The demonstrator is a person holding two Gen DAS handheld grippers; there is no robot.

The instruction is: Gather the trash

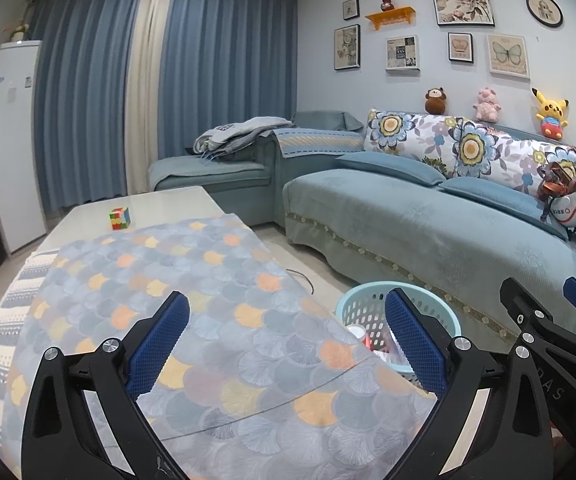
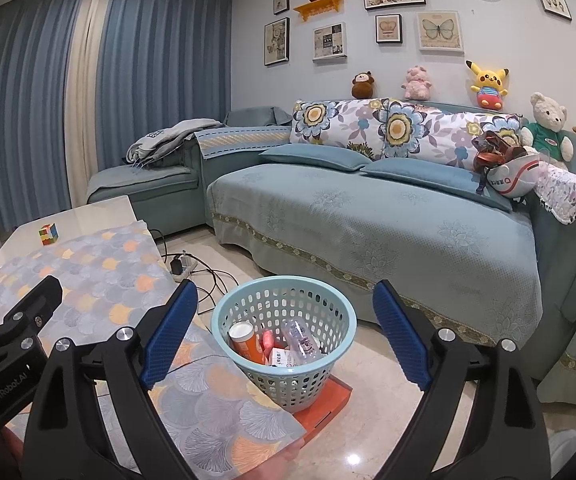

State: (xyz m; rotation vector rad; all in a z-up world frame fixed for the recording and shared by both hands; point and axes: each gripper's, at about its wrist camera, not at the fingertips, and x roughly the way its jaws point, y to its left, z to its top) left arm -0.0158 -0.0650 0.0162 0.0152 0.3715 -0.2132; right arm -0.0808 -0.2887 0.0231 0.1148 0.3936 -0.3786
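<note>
Hovering above the patterned tablecloth (image 1: pixel 215 320), the left gripper (image 1: pixel 288 340) gaped empty; the right gripper (image 2: pixel 283 332) gaped likewise. Beneath it, the basket (image 2: pixel 247 304) held an orange tube (image 2: pixel 247 344) and a plastic bottle (image 2: pixel 302 340).

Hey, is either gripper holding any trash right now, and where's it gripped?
Nothing is held. The left gripper and the right gripper both stand open and bare; the trash lies in the basket.

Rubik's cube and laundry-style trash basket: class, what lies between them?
The fan-patterned cloth covers the table between the Rubik's cube and the trash basket; cables and a charger lie on the floor. Right wrist view shows it.
</note>
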